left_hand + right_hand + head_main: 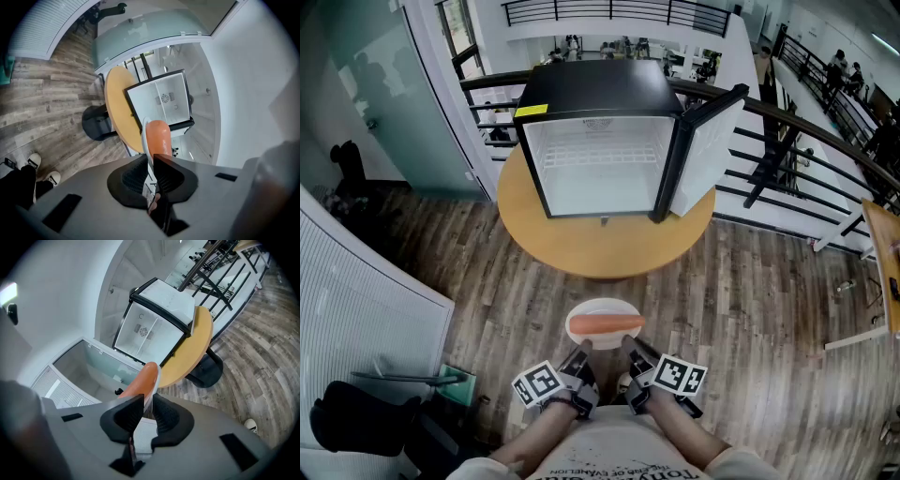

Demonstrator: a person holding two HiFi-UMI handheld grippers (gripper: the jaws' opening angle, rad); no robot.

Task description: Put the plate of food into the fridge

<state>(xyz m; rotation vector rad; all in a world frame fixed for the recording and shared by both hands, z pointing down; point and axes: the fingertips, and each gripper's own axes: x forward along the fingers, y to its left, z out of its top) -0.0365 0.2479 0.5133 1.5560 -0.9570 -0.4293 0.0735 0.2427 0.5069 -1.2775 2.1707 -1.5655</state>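
Note:
A white plate (602, 311) carrying an orange sausage-shaped food (606, 325) hangs over the wooden floor, short of the round table. My left gripper (581, 354) is shut on the plate's near left rim and my right gripper (630, 353) on its near right rim. In the left gripper view the plate's edge (145, 133) and the food (157, 138) rise from between the black pads (130, 180). The right gripper view has the food (140, 379) and rim (155, 379) the same way. The small black fridge (605, 141) stands on the table, door (703, 150) swung open to the right, white inside bare.
The round wooden table (609, 242) carries the fridge, with a bare strip along its front edge. Behind it runs a black railing (787, 131). A white panel wall (356, 300) lies to the left, with a black object (356, 422) and a green item (455, 384) on the floor.

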